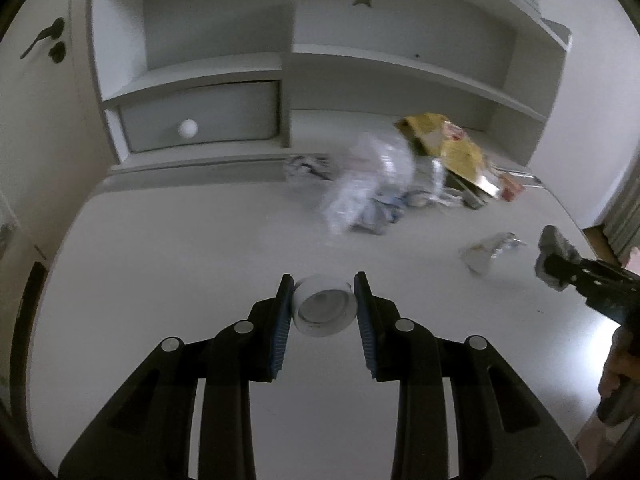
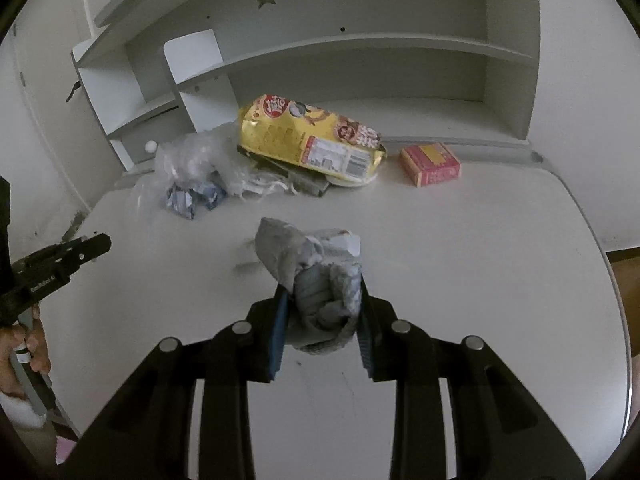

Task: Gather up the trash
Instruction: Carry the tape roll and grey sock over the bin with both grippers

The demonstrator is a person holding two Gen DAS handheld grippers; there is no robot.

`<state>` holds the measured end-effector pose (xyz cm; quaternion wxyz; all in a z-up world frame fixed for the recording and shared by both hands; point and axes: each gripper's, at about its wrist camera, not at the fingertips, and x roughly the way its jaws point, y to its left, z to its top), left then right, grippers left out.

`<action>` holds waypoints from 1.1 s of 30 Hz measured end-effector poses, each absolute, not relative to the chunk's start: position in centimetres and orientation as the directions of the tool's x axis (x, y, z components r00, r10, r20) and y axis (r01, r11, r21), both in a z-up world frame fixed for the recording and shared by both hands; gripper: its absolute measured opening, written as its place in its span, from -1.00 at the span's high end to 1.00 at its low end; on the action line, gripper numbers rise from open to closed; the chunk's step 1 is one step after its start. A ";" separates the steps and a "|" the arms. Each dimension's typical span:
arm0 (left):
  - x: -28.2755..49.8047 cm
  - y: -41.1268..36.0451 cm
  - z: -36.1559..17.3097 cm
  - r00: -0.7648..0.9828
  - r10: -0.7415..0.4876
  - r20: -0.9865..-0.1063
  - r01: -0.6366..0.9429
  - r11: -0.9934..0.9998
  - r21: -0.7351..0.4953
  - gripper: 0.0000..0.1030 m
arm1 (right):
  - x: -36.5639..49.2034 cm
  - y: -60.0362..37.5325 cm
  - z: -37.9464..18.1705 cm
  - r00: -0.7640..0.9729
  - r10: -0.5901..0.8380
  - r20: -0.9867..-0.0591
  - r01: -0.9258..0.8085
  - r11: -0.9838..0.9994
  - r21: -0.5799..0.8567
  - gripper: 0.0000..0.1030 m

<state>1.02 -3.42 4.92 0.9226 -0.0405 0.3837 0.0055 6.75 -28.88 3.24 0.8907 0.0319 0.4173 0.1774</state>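
My left gripper [image 1: 323, 294] is shut on a small white round cup [image 1: 324, 312], held above the white desk [image 1: 180, 240]. My right gripper [image 2: 322, 300] is shut on a crumpled grey wrapper [image 2: 316, 280], which sticks out past the fingertips. That right gripper [image 1: 554, 266] with its grey wad also shows at the right edge of the left wrist view. The left gripper [image 2: 94, 246] appears at the left edge of the right wrist view. More trash lies at the back of the desk: a yellow snack bag [image 2: 312, 140], clear plastic [image 2: 192, 160], blue-white scraps [image 2: 188, 200] and a silvery wrapper [image 1: 488, 252].
A pink and yellow box [image 2: 430, 164] sits at the back right of the desk. White shelves [image 1: 288, 60] with a drawer and round knob [image 1: 187, 129] rise behind the desk. A door handle [image 1: 44, 40] is on the left. A hand [image 2: 24, 344] grips the left tool.
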 end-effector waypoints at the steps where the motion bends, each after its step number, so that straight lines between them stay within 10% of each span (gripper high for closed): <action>1: 1.0 -3.7 5.0 0.706 -0.024 -0.707 -0.034 0.997 -0.068 0.42 | 6.5 -29.1 3.2 0.588 0.340 -0.734 -0.288 0.936 0.203 0.42; 13: 0.1 -9.0 6.2 0.705 -0.081 -0.704 0.073 0.996 -0.042 0.42 | 4.3 -33.0 4.2 0.628 0.375 -0.682 -0.267 0.927 0.264 0.42; 25: -4.6 -38.9 6.9 0.472 -0.570 -0.673 0.702 0.705 -0.104 0.42 | -10.5 -57.5 6.0 0.753 0.084 -0.653 0.212 0.908 0.361 0.42; 33: -11.7 -55.5 -1.3 0.164 -0.612 -0.774 0.885 0.437 -0.158 0.42 | -19.9 -70.3 -4.6 0.616 0.042 -0.787 0.555 0.685 0.471 0.41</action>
